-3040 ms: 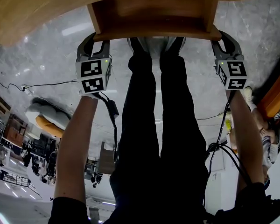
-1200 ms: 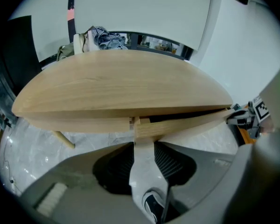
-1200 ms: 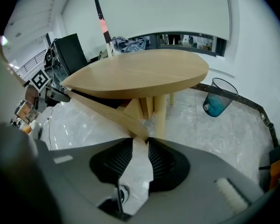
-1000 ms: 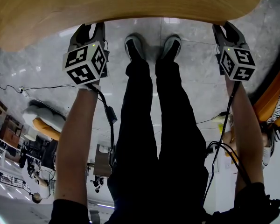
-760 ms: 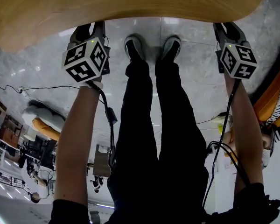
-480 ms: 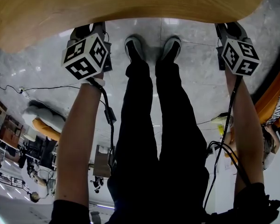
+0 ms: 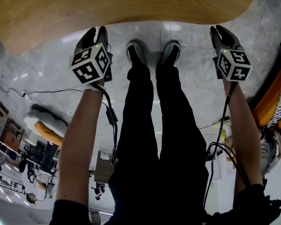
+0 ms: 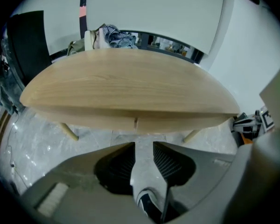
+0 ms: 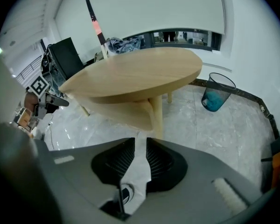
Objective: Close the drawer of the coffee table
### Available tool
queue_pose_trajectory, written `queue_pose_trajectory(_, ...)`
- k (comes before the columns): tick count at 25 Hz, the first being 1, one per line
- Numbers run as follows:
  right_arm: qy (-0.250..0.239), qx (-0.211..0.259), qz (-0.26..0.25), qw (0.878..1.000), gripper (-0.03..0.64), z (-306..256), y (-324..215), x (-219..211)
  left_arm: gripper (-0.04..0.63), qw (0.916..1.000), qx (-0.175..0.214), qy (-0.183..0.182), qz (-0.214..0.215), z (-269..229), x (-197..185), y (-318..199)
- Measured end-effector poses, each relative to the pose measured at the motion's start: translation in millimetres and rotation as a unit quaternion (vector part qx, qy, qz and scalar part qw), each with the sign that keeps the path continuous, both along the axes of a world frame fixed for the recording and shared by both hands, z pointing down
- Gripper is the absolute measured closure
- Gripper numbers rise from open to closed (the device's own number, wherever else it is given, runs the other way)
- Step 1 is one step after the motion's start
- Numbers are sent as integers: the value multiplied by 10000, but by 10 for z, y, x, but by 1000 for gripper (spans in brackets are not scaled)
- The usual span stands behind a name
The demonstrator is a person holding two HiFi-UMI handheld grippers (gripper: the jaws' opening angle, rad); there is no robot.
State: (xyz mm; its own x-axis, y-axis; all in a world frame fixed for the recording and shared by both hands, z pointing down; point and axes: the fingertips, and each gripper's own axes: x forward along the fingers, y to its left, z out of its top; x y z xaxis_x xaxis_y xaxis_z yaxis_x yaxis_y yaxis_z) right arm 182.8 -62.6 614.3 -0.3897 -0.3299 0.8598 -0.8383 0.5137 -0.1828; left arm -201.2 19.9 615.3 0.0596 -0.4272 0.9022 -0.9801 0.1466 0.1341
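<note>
Left tongs (image 7: 96, 31) and right tongs (image 7: 220, 30) are closing, empty; coffee table (image 7: 122, 3) top hides its drawer.

Oval wooden coffee table (image 7: 122, 6), grey marble floor (image 7: 196, 64), blue bin (image 9: 217, 96) on floor

Light wood coffee table (image 7: 122, 6) (black-and-white checkered cubes (image 7: 90, 63)), grey marble floor (image 7: 187, 55).
</note>
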Motion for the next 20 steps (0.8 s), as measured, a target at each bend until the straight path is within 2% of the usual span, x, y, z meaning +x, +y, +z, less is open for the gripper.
queue_pose_trajectory(2,16,-166,-82,9998,554,-103,254,45,465,9996,-280,54,57,-42,57,276)
queue_pose_trajectory(5,-98,-356,-241,9990,577,-437,638,55,465,9972,-606,127,421,-258,238,720)
queue_pose_trajectory(8,-239,-141,-515,9983,580,-996,775,-9,465,9966,-557,286,538,-749,408,896)
queue_pose_trajectory(12,-501,561,-515,9958,586,-1989,574,-36,465,9953,148,524,796,-1761,773,628)
queue_pose_trajectory(15,-810,1113,-326,9899,591,-2820,281,-104,466,9880,879,597,1123,-2649,1028,243)
queue_pose_trajectory(17,-1024,1520,-219,9828,595,-3419,114,-159,488,9793,1409,629,1307,-3291,1177,13)
queue_pose_trajectory(20,-1391,2206,-162,9653,609,-4305,-90,-272,498,9592,2271,621,1564,-4209,1362,-284)
